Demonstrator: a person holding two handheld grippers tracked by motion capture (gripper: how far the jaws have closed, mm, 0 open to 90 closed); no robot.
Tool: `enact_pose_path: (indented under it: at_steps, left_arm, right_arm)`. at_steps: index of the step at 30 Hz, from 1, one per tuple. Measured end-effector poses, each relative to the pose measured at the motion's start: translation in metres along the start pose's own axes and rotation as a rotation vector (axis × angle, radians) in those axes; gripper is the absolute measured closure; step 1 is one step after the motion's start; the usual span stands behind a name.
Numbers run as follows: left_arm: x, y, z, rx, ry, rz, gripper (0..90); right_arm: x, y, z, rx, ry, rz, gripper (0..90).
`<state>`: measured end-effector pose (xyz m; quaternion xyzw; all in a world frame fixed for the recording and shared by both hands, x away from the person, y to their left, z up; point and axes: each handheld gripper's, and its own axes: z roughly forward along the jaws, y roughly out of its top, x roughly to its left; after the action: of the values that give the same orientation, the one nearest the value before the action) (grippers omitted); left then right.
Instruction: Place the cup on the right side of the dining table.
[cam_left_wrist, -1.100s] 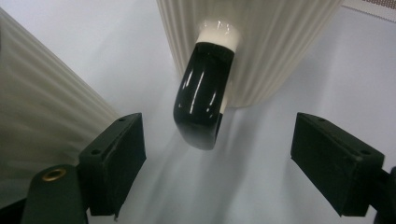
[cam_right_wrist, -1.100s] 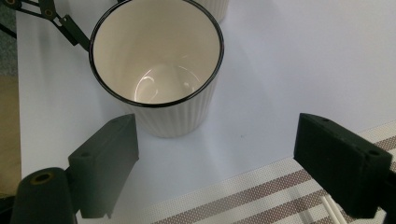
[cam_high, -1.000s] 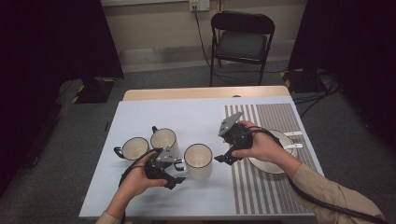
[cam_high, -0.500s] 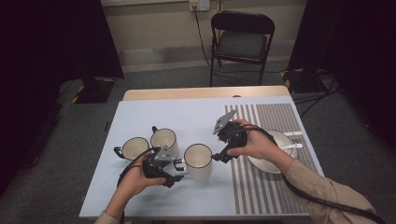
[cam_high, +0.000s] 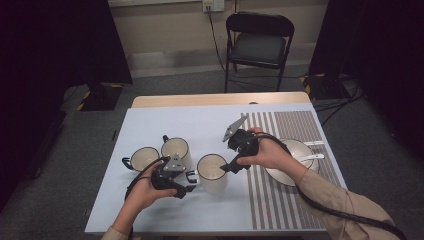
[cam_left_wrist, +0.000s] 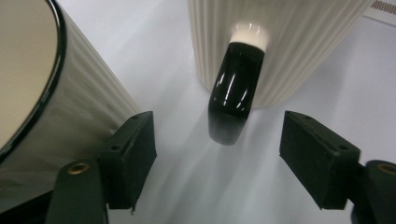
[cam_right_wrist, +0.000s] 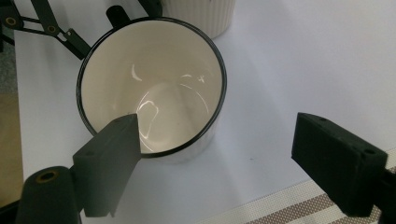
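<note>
1. The left tool (cam_high: 189, 186) is standing partly open, its jaws having just been closing in; the black handle (cam_left_wrist: 232, 100) of the nearest mug (cam_high: 212, 172) is lying between them, untouched by either pad.
2. The right tool (cam_high: 226, 169) is hanging wide open over that mug's rim, one jaw above the cream inside, gripping nothing.
3. No brand or writing is showing anywhere.
4. The bench (cam_high: 165, 122) is wearing a pale blue cover, with a striped mat (cam_high: 290, 127) lying on its right part.
5. A folding chair (cam_high: 260, 47) is standing behind the bench by a wall, and dark curtains are hanging on both sides.
6. Three ribbed cream mugs are sitting in a loose row at front left; the one being worked on is looking empty.
7. A white bowl (cam_high: 300, 150) is resting on the mat, with a spoon (cam_high: 312, 157) lying in it.
</note>
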<state>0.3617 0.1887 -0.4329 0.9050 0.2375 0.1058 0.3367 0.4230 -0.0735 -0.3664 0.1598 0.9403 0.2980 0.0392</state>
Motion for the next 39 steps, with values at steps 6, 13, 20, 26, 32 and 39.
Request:
enact_pose_path:
  at_steps: [6, 13, 20, 26, 32, 39]
  left_arm:
    - [-0.002, 0.001, 0.001, -0.019, -0.023, 0.016, 36.2]
    - [-0.004, 0.005, 0.003, -0.061, -0.039, 0.029, 43.1]
    - [-0.005, 0.007, 0.002, -0.069, -0.052, 0.001, 49.0]
    - [-0.005, 0.009, 0.001, -0.069, -0.035, -0.003, 55.5]
    - [-0.003, 0.008, 0.001, -0.053, -0.005, 0.032, 66.7]
    - [-0.003, 0.009, -0.001, -0.067, 0.018, 0.039, 73.0]
  right_arm:
    - [0.001, 0.003, 0.002, 0.005, 0.011, 0.017, 21.0]
    - [0.002, 0.008, 0.004, 0.020, 0.012, 0.047, 29.6]
    - [0.001, 0.013, 0.007, 0.040, 0.018, 0.081, 38.5]
    - [0.002, 0.016, 0.012, 0.068, 0.020, 0.101, 44.3]
    - [0.004, 0.019, 0.014, 0.088, 0.013, 0.104, 46.9]
    - [0.006, 0.022, 0.014, 0.107, -0.017, 0.105, 52.2]
